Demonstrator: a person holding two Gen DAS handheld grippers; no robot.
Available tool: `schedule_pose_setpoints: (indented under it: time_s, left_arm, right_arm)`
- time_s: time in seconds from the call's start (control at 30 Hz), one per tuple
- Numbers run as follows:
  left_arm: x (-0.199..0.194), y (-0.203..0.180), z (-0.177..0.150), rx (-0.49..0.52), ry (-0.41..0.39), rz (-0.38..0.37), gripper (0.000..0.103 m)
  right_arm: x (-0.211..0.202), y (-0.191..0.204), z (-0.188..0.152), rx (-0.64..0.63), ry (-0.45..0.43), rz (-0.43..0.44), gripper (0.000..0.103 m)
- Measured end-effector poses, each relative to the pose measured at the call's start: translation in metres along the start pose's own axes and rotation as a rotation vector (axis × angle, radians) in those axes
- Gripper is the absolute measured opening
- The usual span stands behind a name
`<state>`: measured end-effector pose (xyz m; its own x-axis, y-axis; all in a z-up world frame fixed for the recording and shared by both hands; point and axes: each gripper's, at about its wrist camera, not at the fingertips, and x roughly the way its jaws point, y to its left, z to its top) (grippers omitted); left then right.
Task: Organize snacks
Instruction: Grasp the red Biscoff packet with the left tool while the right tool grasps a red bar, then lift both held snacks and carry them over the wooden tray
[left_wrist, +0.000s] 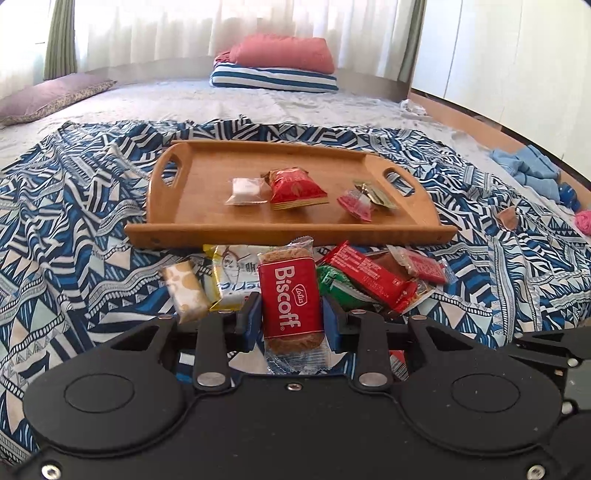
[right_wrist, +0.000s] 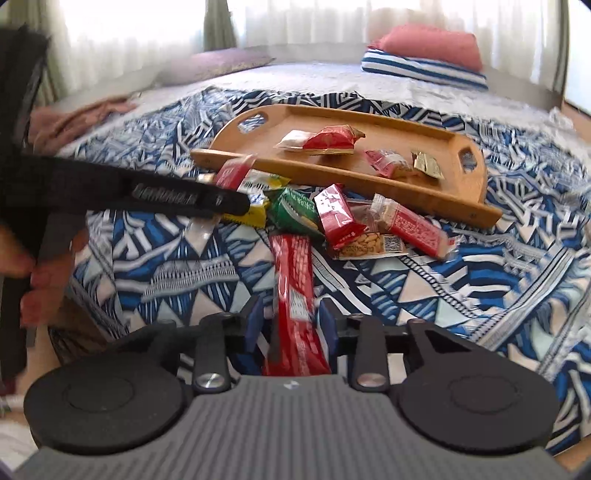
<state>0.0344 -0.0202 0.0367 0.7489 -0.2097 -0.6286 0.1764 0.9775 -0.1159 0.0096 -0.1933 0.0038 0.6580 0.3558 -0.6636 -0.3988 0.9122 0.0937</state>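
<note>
**Two packets held, one tray waiting**

Two sets of tongs are each gripping a snack at this moment. The left tongs (left_wrist: 291, 314) are pinching a Biscoff packet (left_wrist: 290, 299) across its width, blue pads touching both long edges, the packet standing upright with its clear crimped end hanging toward the camera. The right tongs (right_wrist: 291, 323) are closing narrowly on a long red bar (right_wrist: 295, 291), which is pointing away from the camera toward the pile; its image is smeared, so I cannot tell whether it is fully lifted clear of the cloth.

Just beyond both tongs, a loose pile of snacks (left_wrist: 369, 277) is lying on the patterned blue cloth (left_wrist: 74, 221) that is covering the bed, right against the near wall of the wooden tray (left_wrist: 288, 232). Inside the tray, four items are already sitting: a clear white packet (left_wrist: 245, 190), a red wafer pack (left_wrist: 295, 188), a small red sachet (left_wrist: 356, 205) and a gold-green sachet (left_wrist: 375, 194), leaving the left part bare.

Judging from this, the step in hand is carrying each held packet over the tray's near wall. Doing it well is likely meaning lifting high enough that the dangling wrapper ends are not snagging the rim, keeping the squeeze light since biscuits crumble, and setting the Biscoff in the bare left part, apart from the others. The long bar is probably wanting to lie parallel to the wall, and one hand should be going in at a time so the tongs are not colliding.
</note>
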Motion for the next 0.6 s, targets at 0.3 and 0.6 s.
schedule_pose_setpoints:
  time_s: [0.3,0.6]
  left_arm:
    - [-0.002,0.004,-0.006,-0.011,0.015,0.005,0.033]
    - [-0.008,0.008,-0.002,-0.027,-0.005,0.013,0.033]
  right_arm:
    - [0.033,0.006,0.007,0.017,-0.034,-0.058,0.031]
    - [0.017,0.006,0.008,0.030,-0.038,-0.051,0.026]
